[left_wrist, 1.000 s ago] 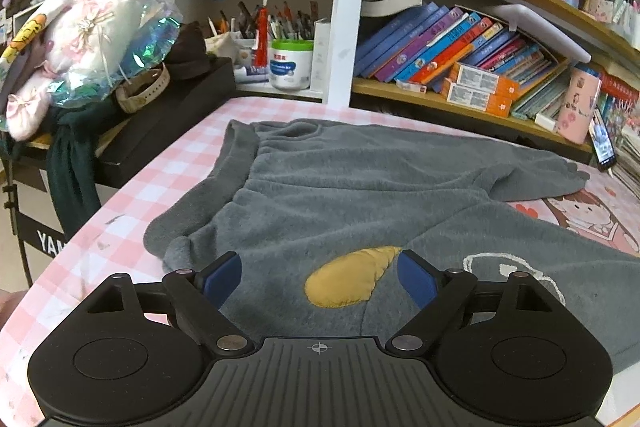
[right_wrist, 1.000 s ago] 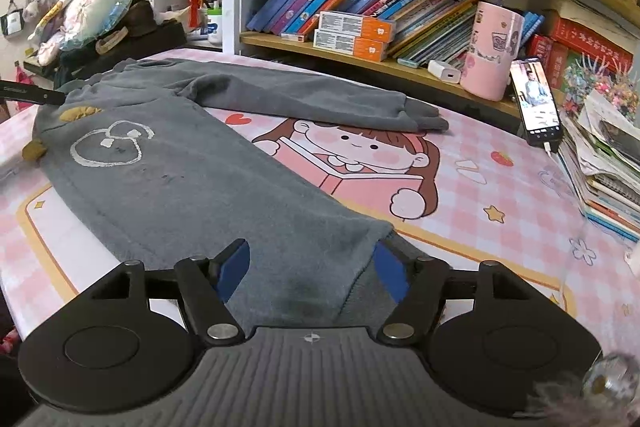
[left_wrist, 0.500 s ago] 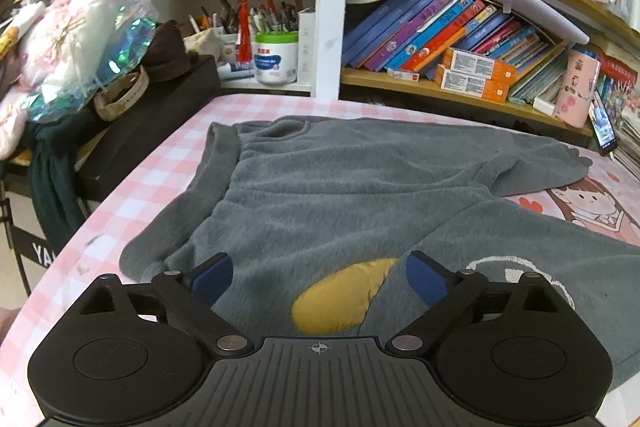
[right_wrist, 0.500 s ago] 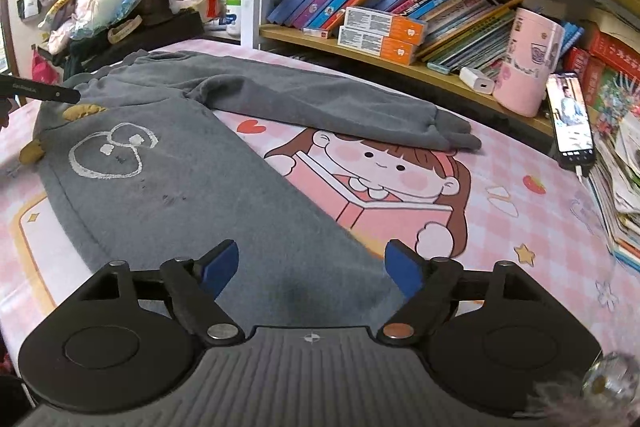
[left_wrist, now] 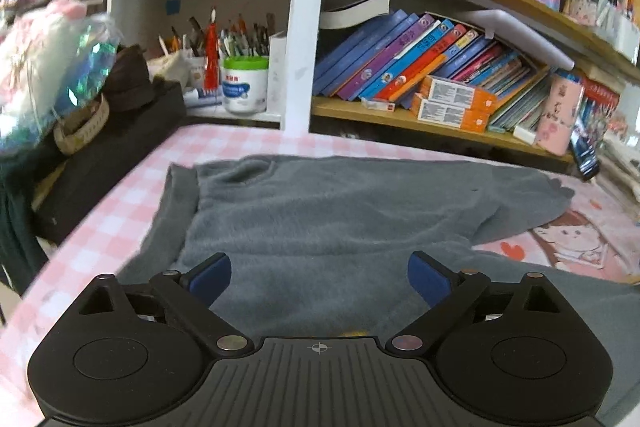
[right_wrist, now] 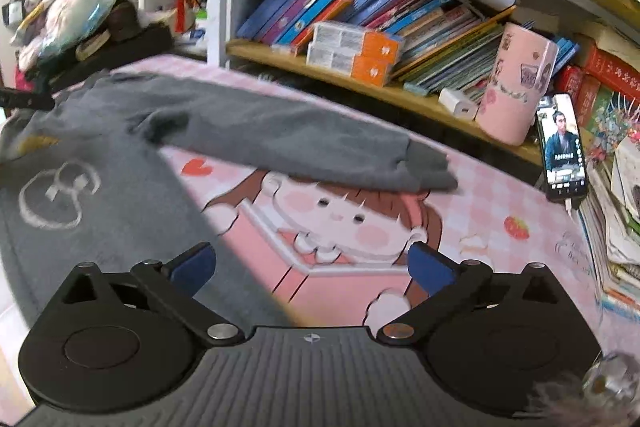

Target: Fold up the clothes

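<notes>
A grey fleece sweatshirt (left_wrist: pixel 328 215) lies spread flat on the pink checked table mat (left_wrist: pixel 224 143). It also shows in the right wrist view (right_wrist: pixel 120 195), with a white ring print (right_wrist: pixel 56 195) on its chest and one sleeve (right_wrist: pixel 280 139) stretched out toward the shelf. My left gripper (left_wrist: pixel 319 281) is open and empty, low over the sweatshirt's upper body near the collar. My right gripper (right_wrist: pixel 311 269) is open and empty, over the mat's cartoon girl print (right_wrist: pixel 340 223) beside the sweatshirt's side edge.
A bookshelf with leaning books (left_wrist: pixel 420 59) runs along the table's far edge. A pink cup (right_wrist: pixel 516 87) and a phone (right_wrist: pixel 562 151) stand at the right. A black box with bags (left_wrist: pixel 92 131) sits at the left. A paper stack (right_wrist: pixel 616 219) lies far right.
Both grippers moved forward over the table and opened wider. The yellow patch slid under the left gripper's body. The right gripper left the hem and now sits over the mat print.
</notes>
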Demonstrator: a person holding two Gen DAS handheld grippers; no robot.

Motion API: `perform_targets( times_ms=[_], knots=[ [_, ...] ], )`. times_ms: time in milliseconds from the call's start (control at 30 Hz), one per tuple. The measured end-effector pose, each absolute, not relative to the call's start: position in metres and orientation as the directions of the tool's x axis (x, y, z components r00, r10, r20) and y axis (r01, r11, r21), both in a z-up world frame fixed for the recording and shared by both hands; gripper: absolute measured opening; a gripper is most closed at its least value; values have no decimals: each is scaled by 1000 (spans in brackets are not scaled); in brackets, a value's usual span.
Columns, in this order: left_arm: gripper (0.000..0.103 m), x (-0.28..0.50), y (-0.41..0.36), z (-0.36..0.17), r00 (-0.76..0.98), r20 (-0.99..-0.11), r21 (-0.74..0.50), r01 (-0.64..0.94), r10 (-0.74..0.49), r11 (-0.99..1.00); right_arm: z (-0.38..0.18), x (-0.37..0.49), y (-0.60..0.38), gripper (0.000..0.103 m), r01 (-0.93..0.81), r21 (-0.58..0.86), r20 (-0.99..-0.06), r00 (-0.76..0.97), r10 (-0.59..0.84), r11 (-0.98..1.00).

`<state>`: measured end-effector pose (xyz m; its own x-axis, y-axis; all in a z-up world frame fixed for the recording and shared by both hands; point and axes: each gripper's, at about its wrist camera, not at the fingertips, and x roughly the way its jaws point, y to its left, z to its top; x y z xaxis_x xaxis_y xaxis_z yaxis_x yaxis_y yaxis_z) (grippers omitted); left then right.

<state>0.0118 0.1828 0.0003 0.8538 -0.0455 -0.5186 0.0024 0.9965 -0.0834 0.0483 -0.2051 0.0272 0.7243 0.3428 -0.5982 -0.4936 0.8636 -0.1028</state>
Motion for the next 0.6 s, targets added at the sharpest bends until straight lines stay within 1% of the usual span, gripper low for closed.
perform_targets(
  times_ms=[100,167,333,467,600],
  knots=[
    [97,19,180,3,851,-524,-32,13,-28,999,25,57,-203,103,-486,-165,-598,741,305,858],
    [97,23,179,5,848,-530,-2,33,-29,999,25,62,-202,103,-508,-194,-607,734,304,839],
    [97,33,175,8,846,-531,64,85,-38,994,30,80,-203,103,-577,-154,-671,657,343,802],
    [97,46,173,13,830,-556,108,118,-38,987,32,94,-197,103,-539,-252,-683,687,247,804],
    [99,65,169,16,816,-578,187,157,-21,970,34,113,-193,103,-568,-291,-693,680,240,769]
  ],
)
